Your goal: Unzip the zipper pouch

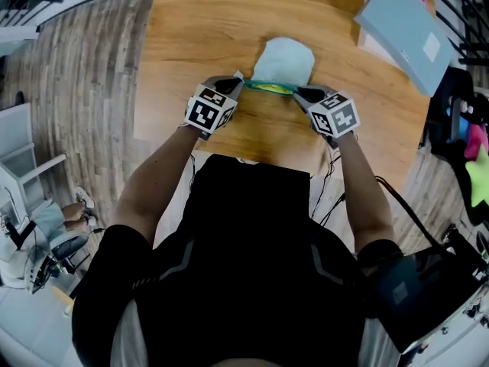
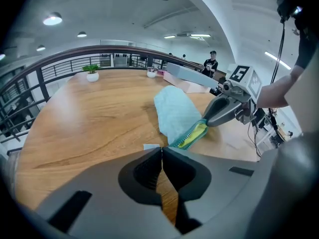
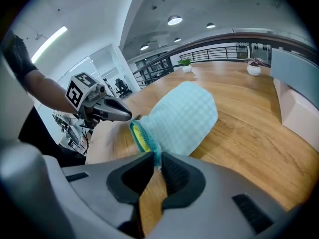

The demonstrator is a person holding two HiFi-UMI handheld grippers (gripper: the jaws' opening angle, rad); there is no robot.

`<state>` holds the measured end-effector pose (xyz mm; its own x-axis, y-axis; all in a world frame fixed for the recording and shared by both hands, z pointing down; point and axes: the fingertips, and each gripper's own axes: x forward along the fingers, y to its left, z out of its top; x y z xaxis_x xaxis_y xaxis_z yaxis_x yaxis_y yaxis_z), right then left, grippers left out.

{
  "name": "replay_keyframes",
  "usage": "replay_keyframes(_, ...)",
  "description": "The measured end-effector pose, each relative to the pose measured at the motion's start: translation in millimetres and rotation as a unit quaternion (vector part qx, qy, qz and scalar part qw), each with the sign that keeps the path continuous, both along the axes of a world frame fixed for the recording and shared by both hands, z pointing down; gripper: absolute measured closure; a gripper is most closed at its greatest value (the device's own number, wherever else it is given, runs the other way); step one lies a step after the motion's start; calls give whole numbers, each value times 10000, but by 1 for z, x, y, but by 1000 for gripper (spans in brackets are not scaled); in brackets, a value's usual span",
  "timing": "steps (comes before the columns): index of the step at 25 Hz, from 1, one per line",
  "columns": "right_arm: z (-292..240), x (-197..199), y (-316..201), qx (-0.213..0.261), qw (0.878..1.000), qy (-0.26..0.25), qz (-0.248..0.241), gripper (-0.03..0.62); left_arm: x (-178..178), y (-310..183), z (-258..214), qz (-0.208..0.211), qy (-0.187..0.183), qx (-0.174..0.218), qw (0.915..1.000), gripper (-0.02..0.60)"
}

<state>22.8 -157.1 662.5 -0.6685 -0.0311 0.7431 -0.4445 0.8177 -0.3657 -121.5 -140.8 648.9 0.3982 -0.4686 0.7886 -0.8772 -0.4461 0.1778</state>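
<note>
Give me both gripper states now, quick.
Left gripper: shut, pinching the pale end tab of the light-blue checked fabric zipper pouch.
Right gripper: shut on the pouch's teal zipper end.

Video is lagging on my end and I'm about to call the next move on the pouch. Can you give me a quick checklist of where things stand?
1. Left gripper holds its end: ok. Its jaws are together on the pale tab at the pouch's corner.
2. Right gripper holds its end: ok. Its jaws are closed on the teal zipper.
3. Zipper open: ok between the grippers, where yellow lining shows. Whether it is open to the very end: cannot tell.
4. Pouch resting on the table: cannot tell. It is low over the wood, but contact is unclear.
5. Room around the pouch: ok. The gray board lies apart from it.
</note>
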Motion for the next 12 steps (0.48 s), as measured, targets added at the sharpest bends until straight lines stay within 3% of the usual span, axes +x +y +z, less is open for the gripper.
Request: replay_keyframes(12,6,0,2,-75,9995,81,279,531,0,3,7,-131,95,-26,9999,548)
